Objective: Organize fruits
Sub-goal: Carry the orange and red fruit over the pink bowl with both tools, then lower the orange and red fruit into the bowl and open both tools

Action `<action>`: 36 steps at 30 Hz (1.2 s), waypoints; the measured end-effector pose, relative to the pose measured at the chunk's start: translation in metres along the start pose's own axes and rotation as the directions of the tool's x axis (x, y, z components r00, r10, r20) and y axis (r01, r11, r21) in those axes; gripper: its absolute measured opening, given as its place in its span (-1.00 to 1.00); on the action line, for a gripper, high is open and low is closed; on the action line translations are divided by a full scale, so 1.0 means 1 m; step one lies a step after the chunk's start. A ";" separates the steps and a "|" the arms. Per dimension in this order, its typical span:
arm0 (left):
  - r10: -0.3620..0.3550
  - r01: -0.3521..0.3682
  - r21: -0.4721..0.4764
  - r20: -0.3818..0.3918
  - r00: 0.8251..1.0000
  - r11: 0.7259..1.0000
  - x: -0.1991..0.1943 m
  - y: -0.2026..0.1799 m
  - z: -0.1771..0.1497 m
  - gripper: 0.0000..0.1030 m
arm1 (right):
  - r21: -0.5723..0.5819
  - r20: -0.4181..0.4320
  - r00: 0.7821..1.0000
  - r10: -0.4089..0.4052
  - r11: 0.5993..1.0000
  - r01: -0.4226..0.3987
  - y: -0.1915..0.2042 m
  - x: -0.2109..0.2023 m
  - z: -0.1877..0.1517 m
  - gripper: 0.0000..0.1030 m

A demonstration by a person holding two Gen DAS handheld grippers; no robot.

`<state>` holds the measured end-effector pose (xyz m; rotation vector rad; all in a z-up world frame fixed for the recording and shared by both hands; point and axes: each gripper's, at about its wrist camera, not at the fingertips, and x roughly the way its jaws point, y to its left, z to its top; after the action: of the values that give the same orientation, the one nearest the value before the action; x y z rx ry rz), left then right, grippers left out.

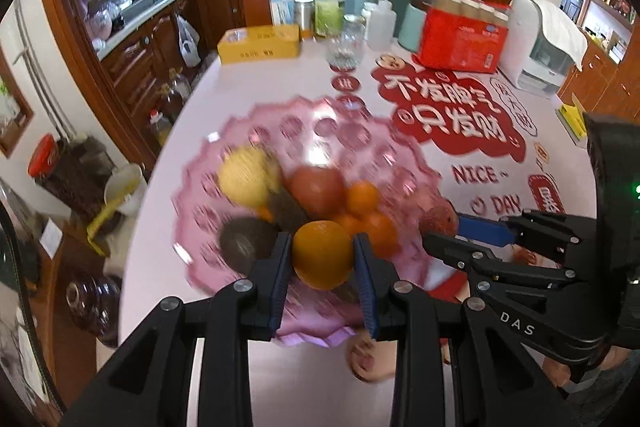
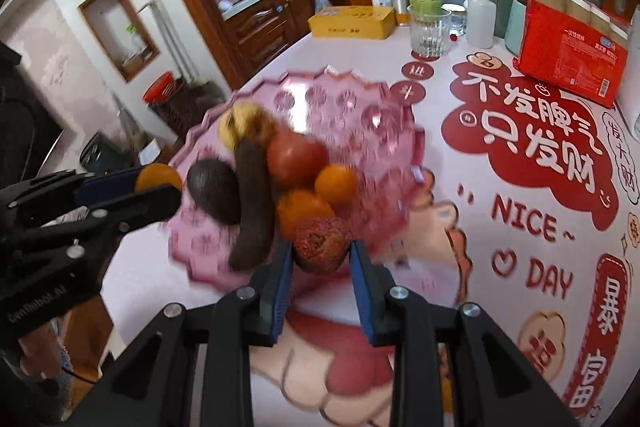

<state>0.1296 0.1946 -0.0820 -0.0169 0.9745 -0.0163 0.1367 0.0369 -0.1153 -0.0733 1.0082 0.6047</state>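
A pink glass fruit bowl (image 1: 320, 123) (image 2: 352, 107) stands on the table. It holds a yellow fruit (image 1: 248, 177), a red tomato (image 1: 318, 189) (image 2: 296, 159), small oranges (image 1: 362, 199) (image 2: 336, 185), a dark avocado (image 1: 244, 245) (image 2: 214, 191) and a dark long fruit (image 2: 252, 207). My left gripper (image 1: 322, 257) is shut on a large orange (image 1: 322, 259) above the bowl's near side; it also shows in the right wrist view (image 2: 158, 183). My right gripper (image 2: 320, 247) is shut on a rough red lychee-like fruit (image 2: 320, 245) at the bowl's near right rim (image 1: 438, 221).
The table (image 1: 248, 75) has a red printed mat (image 2: 540, 155). At the back stand a yellow box (image 1: 260, 45), a glass (image 2: 428, 31), bottles (image 1: 330, 3), a red package (image 1: 460, 31) and a white appliance (image 1: 540, 43). Kitchen cabinets lie left.
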 end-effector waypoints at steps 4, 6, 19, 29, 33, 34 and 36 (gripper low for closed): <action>-0.016 0.015 0.021 0.036 0.999 1.000 0.007 0.025 0.035 -0.43 | 0.053 0.016 0.999 -0.029 0.998 0.028 0.000 0.018 0.022 -0.44; -0.011 0.009 0.033 0.056 0.998 0.999 0.012 0.031 0.050 -0.43 | 0.071 0.021 0.999 -0.045 0.997 0.043 0.000 0.027 0.033 -0.44; -0.021 0.022 0.062 -0.018 1.000 0.998 0.093 0.038 0.093 -0.43 | 0.100 -0.004 0.988 -0.156 0.983 0.155 -0.003 0.074 0.059 -0.43; -0.013 0.019 0.084 -0.068 0.998 0.996 0.122 0.033 0.092 -0.38 | 0.088 -0.025 0.981 -0.193 0.977 0.195 -0.005 0.087 0.060 -0.42; -0.002 0.007 0.083 -0.064 0.998 0.997 0.123 0.033 0.090 -0.24 | 0.089 -0.037 0.980 -0.196 0.976 0.198 -0.005 0.089 0.060 -0.41; 0.002 0.003 0.080 -0.062 0.998 0.997 0.123 0.034 0.090 -0.16 | 0.091 -0.039 0.980 -0.197 0.976 0.200 -0.005 0.090 0.060 -0.41; 0.009 -0.004 0.077 -0.060 0.998 0.997 0.122 0.035 0.089 -0.05 | 0.096 -0.035 0.980 -0.197 0.975 0.199 -0.006 0.089 0.060 -0.40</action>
<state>0.2716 0.2274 -0.1338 0.0580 1.0336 -0.0484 0.2202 0.0910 -0.1558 -0.0933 1.0393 0.3719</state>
